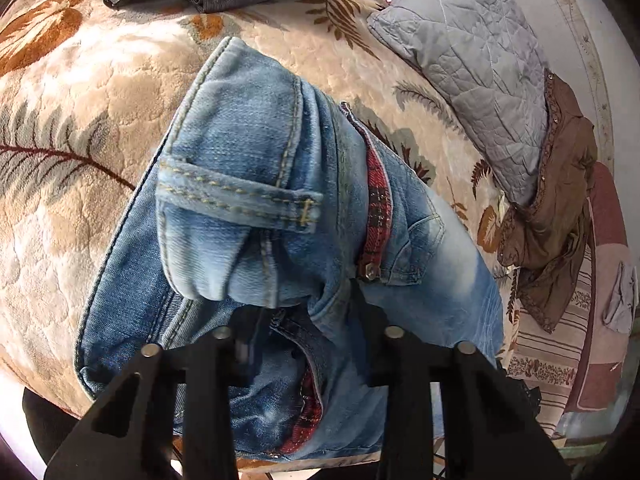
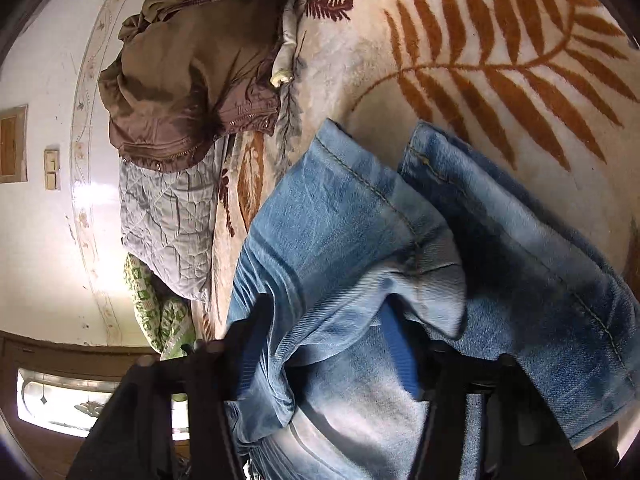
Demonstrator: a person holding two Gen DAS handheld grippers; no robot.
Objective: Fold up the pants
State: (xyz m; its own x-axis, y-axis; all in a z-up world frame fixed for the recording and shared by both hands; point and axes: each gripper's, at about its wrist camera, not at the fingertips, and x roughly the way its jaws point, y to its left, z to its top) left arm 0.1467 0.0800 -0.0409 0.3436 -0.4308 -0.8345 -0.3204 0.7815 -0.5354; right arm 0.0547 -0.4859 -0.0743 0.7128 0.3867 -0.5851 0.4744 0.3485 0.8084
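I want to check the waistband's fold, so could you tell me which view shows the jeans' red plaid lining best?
The left wrist view: the red plaid lining runs along the opened waistband of the jeans, with a metal button at its end. The right wrist view shows only plain denim with hems and seams, no lining.

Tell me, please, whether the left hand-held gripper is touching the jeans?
Touching. The left wrist view shows the left hand-held gripper with its black fingers closed on a bunched fold of the jeans near the waistband.

Faded blue jeans (image 1: 256, 208), red plaid waistband lining, bunched on leaf-patterned blanket, hemmed legs overlapping
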